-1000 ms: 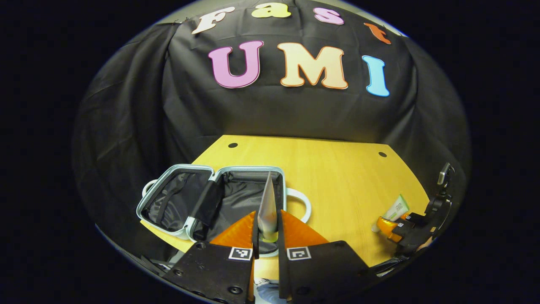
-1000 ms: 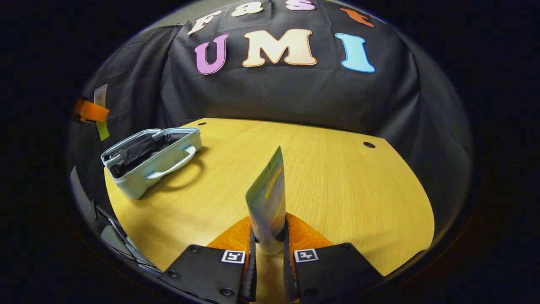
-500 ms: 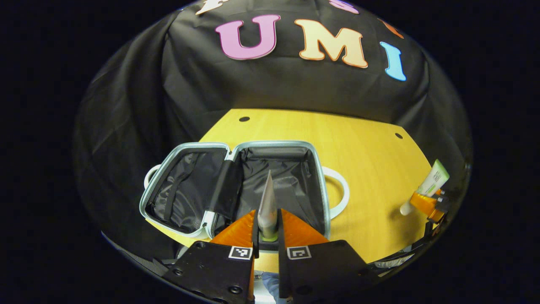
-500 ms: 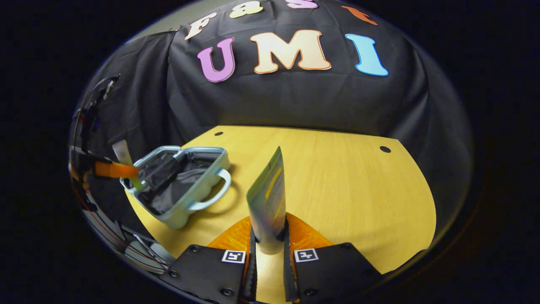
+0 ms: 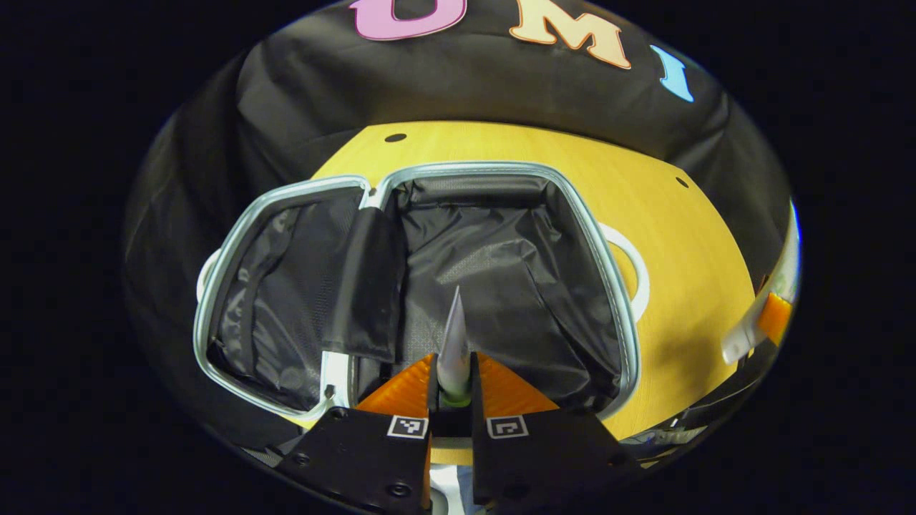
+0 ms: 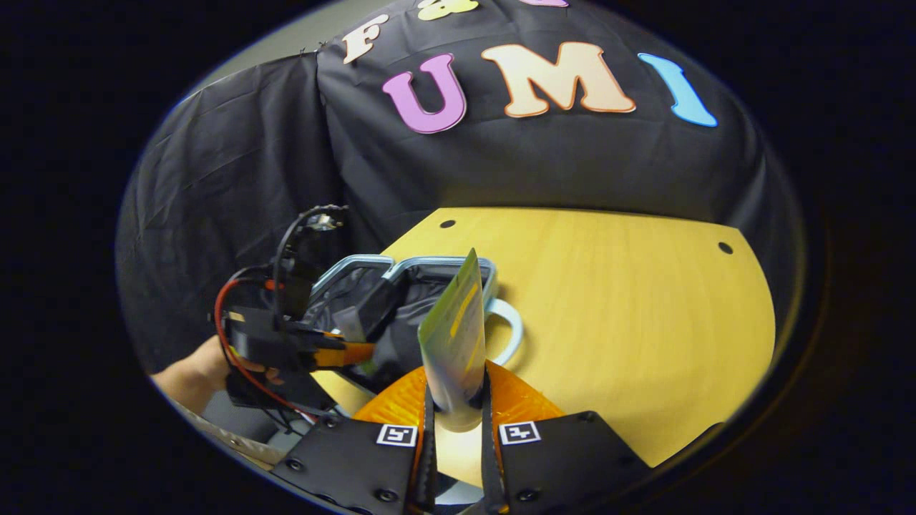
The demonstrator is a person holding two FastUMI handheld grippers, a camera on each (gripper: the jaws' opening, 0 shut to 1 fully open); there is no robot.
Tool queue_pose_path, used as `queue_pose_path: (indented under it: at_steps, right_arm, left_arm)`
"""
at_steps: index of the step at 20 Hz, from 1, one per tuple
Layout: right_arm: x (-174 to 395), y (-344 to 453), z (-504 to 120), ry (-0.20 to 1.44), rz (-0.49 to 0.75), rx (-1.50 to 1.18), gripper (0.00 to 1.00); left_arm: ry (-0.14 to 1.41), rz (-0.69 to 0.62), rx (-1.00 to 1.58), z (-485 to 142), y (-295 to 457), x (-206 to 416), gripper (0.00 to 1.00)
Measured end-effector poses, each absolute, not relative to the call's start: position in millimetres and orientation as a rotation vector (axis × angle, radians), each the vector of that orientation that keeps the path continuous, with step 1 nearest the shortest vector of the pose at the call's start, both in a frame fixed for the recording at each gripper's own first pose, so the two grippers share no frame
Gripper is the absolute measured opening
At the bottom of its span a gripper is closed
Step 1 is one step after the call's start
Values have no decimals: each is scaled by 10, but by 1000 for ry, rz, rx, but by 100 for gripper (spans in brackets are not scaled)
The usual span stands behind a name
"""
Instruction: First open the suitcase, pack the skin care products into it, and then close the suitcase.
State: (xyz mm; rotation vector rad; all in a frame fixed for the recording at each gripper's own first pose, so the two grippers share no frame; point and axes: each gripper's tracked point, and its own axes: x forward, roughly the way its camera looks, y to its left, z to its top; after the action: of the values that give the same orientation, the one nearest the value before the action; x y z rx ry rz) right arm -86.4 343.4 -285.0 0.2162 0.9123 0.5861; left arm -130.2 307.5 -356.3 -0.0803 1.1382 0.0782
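The pale blue suitcase (image 5: pixel 617 307) lies open on the table, both halves lined in black, its white handle (image 5: pixel 638 270) on the right. My left gripper (image 5: pixel 452 390) is shut on a silvery tube (image 5: pixel 454 343) that points into the right half, low over the lining. My right gripper (image 6: pixel 456 411) is shut on a green and white tube (image 6: pixel 456 332), held upright just right of the suitcase (image 6: pixel 421 266). The right gripper view also has the left gripper (image 6: pixel 300 343), in a hand (image 6: pixel 197 368), over the case. At the far right of the left gripper view the right gripper (image 5: pixel 774 318) carries its tube (image 5: pixel 744 335).
The yellow wooden table (image 6: pixel 644 322) stretches right of the suitcase, with small dark holes (image 6: pixel 726 248) near its back edge. Black cloth hangs close behind and to the left. A folded black divider flap (image 5: pixel 365 286) lies over the suitcase's hinge.
My left gripper has gone forward and down with its tube until it hangs over the open suitcase's right half. My right gripper has swung left with its tube, up to the suitcase.
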Motion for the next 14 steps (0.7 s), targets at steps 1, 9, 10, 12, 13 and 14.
queue_pose_path:
  at_steps: [1, 9, 10, 12, 13, 14]
  right_arm:
    - [-882, 3551, -2859, 916, 594, 211, 27]
    - [-953, 4167, -3137, 1006, 600, 190, 27]
    - [-940, 4223, -3192, 1015, 592, 187, 27]
    - [-951, 4325, -3281, 1043, 575, 179, 27]
    - [-960, 4385, -3356, 1058, 568, 172, 27]
    - [-976, 4414, -3448, 1078, 554, 155, 27]
  left_arm:
    - [1143, 59, -89, -3603, 3053, -1296, 16]
    - [1106, -92, -99, -3717, 3033, -1084, 19]
    - [1085, -111, -108, -3664, 3035, -1052, 19]
    - [1027, -153, -154, -3526, 3004, -953, 39]
    - [994, -162, -170, -3417, 3022, -926, 56]
    - [964, -177, -186, -3331, 3032, -850, 74]
